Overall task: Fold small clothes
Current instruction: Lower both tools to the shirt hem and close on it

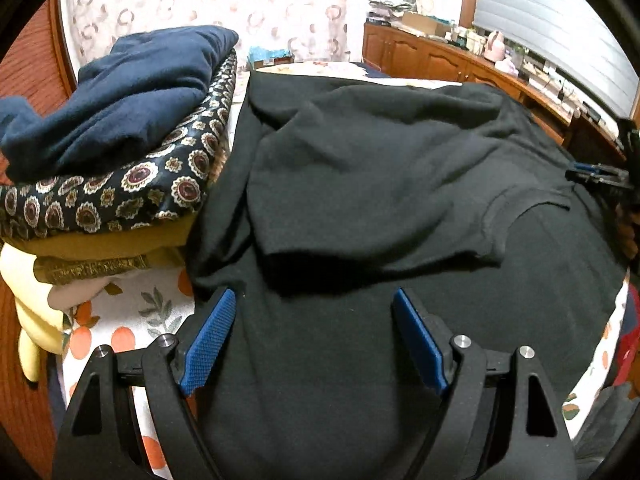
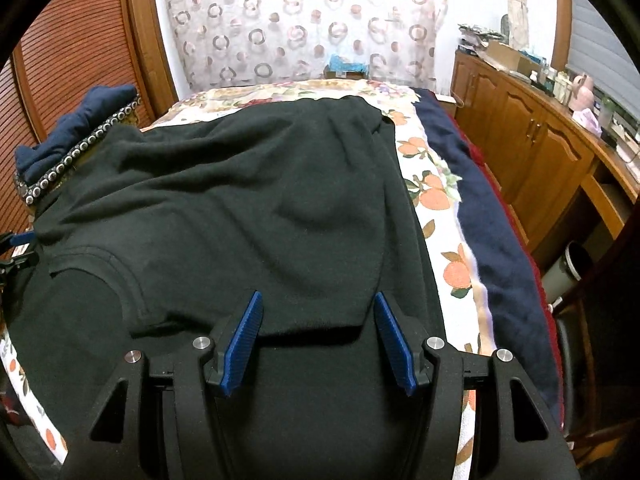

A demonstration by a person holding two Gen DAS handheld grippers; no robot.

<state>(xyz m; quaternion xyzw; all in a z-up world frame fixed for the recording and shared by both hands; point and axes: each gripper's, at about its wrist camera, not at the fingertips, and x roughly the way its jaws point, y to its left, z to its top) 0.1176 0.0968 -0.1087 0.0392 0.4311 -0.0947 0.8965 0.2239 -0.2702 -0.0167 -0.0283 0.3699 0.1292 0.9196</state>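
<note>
Black shirt fills bedsheet; both claws gape above it.

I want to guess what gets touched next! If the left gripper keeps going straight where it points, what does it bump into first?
Most likely the black shirt. The left gripper points down at it with open fingers, nothing between them; depth is hard to judge.

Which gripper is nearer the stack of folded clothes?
Left. The left gripper hovers open over the black shirt right beside the stack of folded clothes. The right gripper, also open, is over the shirt's far side.
</note>
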